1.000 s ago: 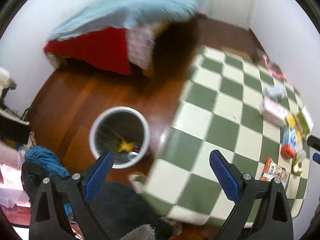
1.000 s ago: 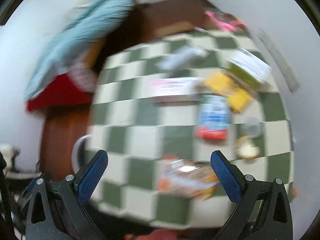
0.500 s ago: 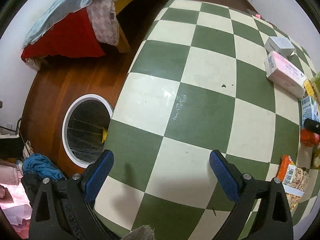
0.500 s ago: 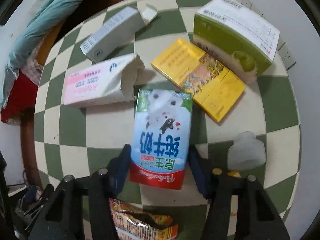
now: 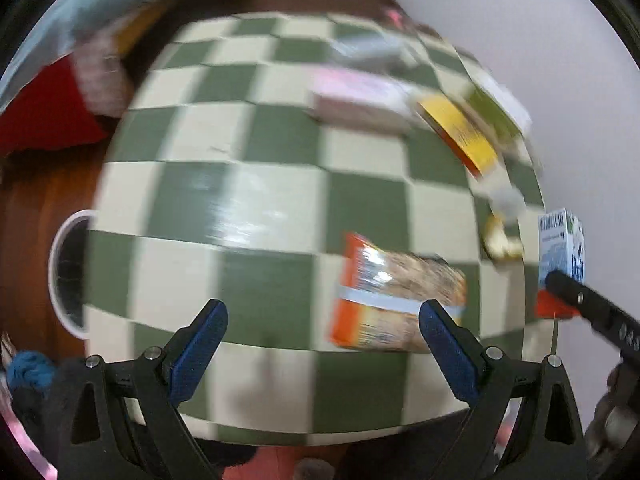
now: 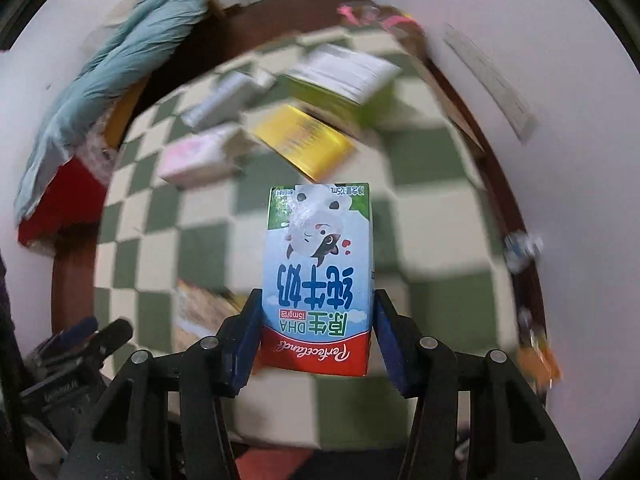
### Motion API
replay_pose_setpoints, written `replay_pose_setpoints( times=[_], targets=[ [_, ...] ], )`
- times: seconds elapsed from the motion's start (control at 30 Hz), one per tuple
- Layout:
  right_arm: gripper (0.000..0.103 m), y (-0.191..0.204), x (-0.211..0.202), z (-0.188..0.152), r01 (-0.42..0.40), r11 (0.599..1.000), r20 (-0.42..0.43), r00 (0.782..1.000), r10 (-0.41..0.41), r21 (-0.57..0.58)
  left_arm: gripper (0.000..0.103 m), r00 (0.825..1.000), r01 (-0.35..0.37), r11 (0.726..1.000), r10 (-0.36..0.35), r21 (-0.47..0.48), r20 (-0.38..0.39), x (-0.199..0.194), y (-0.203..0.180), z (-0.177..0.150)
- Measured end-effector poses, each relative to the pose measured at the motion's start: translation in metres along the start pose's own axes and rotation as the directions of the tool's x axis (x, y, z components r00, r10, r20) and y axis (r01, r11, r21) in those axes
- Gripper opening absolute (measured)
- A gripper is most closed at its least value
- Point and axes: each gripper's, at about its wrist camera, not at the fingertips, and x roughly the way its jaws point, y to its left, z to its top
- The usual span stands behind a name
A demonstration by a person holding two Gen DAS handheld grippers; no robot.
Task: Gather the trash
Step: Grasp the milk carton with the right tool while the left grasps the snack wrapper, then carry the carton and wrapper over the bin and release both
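Right jaws clamped on milk carton point(image 6: 318, 280), left jaws apart, table point(image 5: 280, 208) litter motion-blurred

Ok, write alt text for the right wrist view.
The right hand-held gripper clamps a blue-and-white milk carton by its sides, above a green-and-cream checkered table. Blurred behind it lie a yellow box, a pink box and a green-and-white box.
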Motion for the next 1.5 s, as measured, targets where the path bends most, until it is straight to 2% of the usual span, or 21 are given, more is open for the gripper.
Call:
replay_pose_setpoints(
  times=[0.07, 0.2, 0.27, 0.37, 0.4, 0.53, 0.6, 0.63, 0.77, 0.83, 0.97, 1.23, 1.5],
  targets=[
    [0.055, -0.03, 0.003, -0.019, 0.007, 0.998, -0.024, 1.0, -0.005, 0.065, 0.097, 0.999, 0.017, 0.999, -0.016, 0.03, -0.04, 0.018, -0.021, -0.001],
    [0.055, -0.063, 0.015, -0.04, 0.027, 0.989, -0.042, 0.999, -0.021, 0.147, 0.097, 0.996, 0.034, 0.997, -0.029, 0.062, -0.085, 0.041, -0.052, -0.002],
    [0.055, -0.075, 0.018, -0.046, 0.026, 0.983, -0.043, 0.999, -0.019, 0.179, 0.097, 0.995, 0.026, 0.996, -0.017, 0.086, -0.103, 0.051, -0.064, -0.003],
    [0.055, -0.081, 0.022, -0.049, 0.024, 0.981, -0.043, 0.999, -0.016, 0.192, 0.095, 0.996, -0.012, 0.994, 0.021, 0.104, -0.085, 0.057, -0.075, -0.004],
    [0.055, -0.082, 0.022, -0.05, 0.023, 0.981, -0.041, 0.999, -0.016, 0.192, 0.087, 0.996, -0.026, 0.994, 0.034, 0.106, -0.078, 0.057, -0.077, -0.004],
    [0.055, -0.075, 0.021, -0.047, 0.015, 0.983, -0.034, 0.999, -0.009, 0.181, 0.079, 0.998, -0.044, 0.995, 0.048, 0.095, -0.046, 0.051, -0.079, -0.006],
    [0.055, -0.07, 0.02, -0.047, 0.009, 0.985, -0.027, 1.0, -0.004, 0.171, 0.066, 0.997, -0.062, 0.993, 0.065, 0.1, -0.031, 0.048, -0.075, -0.003],
    [0.055, -0.068, 0.019, -0.046, 0.007, 0.986, -0.024, 1.0, -0.003, 0.166, 0.063, 0.997, -0.066, 0.993, 0.068, 0.1, -0.025, 0.046, -0.075, -0.004],
    [0.055, -0.061, 0.016, -0.045, -0.008, 0.988, -0.014, 1.0, 0.01, 0.157, 0.062, 0.998, -0.069, 0.993, 0.07, 0.093, -0.008, 0.04, -0.07, -0.006],
    [0.055, -0.058, 0.014, -0.045, -0.013, 0.988, -0.01, 1.0, 0.015, 0.153, 0.043, 0.998, -0.066, 0.994, 0.067, 0.088, -0.013, 0.043, -0.066, -0.007],
    [0.055, -0.052, 0.009, -0.045, -0.02, 0.99, -0.001, 1.0, 0.02, 0.142, 0.031, 0.998, -0.059, 0.995, 0.059, 0.077, -0.001, 0.033, -0.059, -0.014],
    [0.055, -0.033, -0.013, -0.041, -0.043, 0.994, 0.04, 0.998, 0.039, 0.104, 0.031, 0.992, -0.061, 0.996, 0.052, 0.072, 0.118, -0.012, -0.04, -0.007],
    [0.055, 0.016, -0.038, -0.029, -0.093, 0.996, 0.083, 0.992, 0.091, 0.015, 0.031, 0.967, -0.073, 0.997, 0.064, 0.03, 0.248, -0.071, 0.003, 0.009]
  ],
)
